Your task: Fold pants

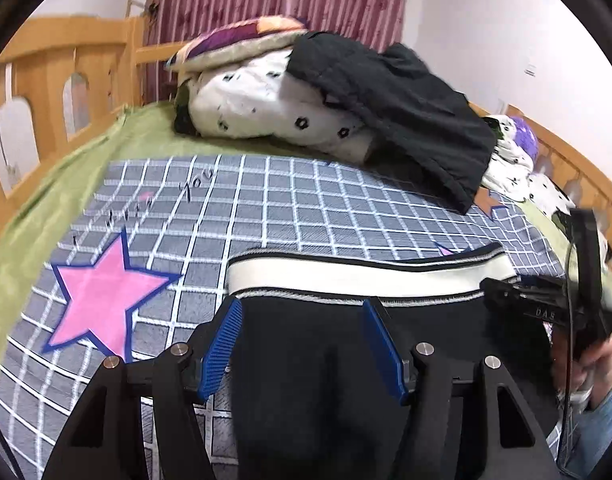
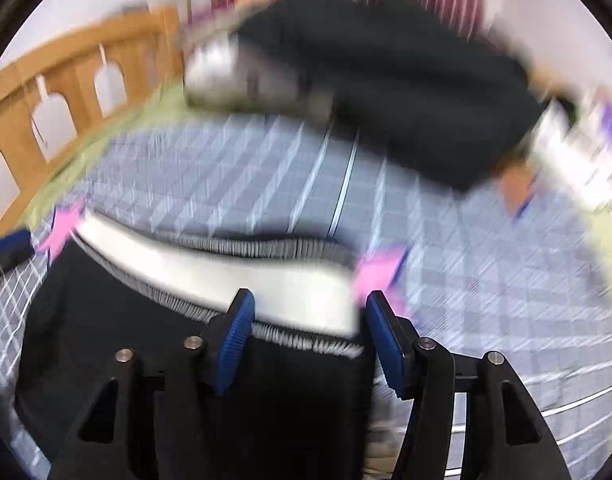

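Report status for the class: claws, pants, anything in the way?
Left claw open over the black pants, near the white waistband. Right claw open at the waistband's other end, view blurred. Dark garment heaped beyond, clear of the pants.

A wooden-railed bed (image 1: pixel 65 64) carries a grid-patterned sheet (image 1: pixel 289 208); black pants (image 1: pixel 306 340) lie on its near part, a bedding pile (image 1: pixel 265 108) beyond them.

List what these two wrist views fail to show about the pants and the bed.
- Pants legs: left wrist view, cut off by the bottom edge behind the fingers.
- Bedding pile: right wrist view, smeared by motion blur.
- Script on the checked sheet: left wrist view, too blurred to read.
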